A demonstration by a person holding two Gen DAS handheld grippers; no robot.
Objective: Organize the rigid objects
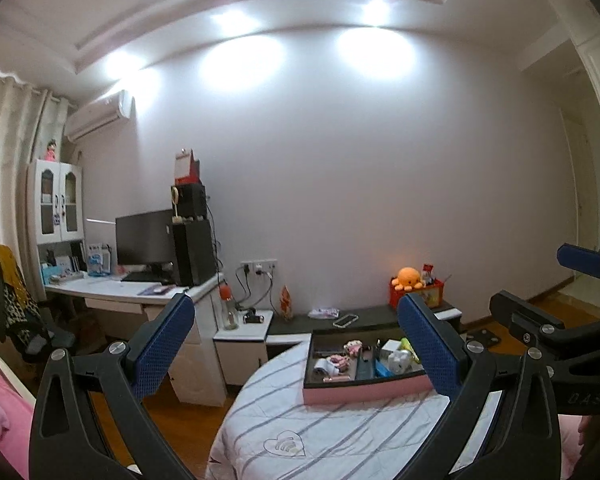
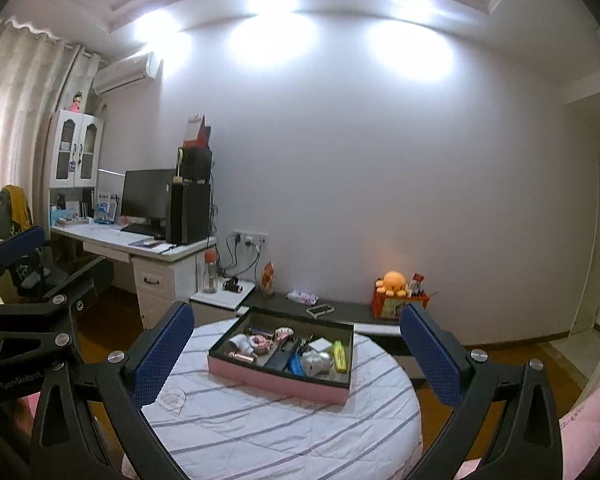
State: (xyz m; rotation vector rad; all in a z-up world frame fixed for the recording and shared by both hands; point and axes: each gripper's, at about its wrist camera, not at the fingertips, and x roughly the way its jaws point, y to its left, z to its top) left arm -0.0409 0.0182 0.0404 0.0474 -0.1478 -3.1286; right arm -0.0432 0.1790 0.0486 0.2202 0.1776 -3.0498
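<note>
While the left gripper (image 1: 295, 344) hangs with jaws spread and empty, the left view shows the box (image 1: 364, 390) on the bench (image 1: 300, 432), small items all inside. In the right view, the right gripper (image 2: 295, 354) is likewise spread above the box (image 2: 275, 376); whether sorting is finished or pending I cannot tell.

The pink box (image 2: 283, 376) sits at 12 o'clock on the round striped bed (image 2: 300, 432). Bare bed lies in front of it. Small things crowd the inside of the box.
</note>
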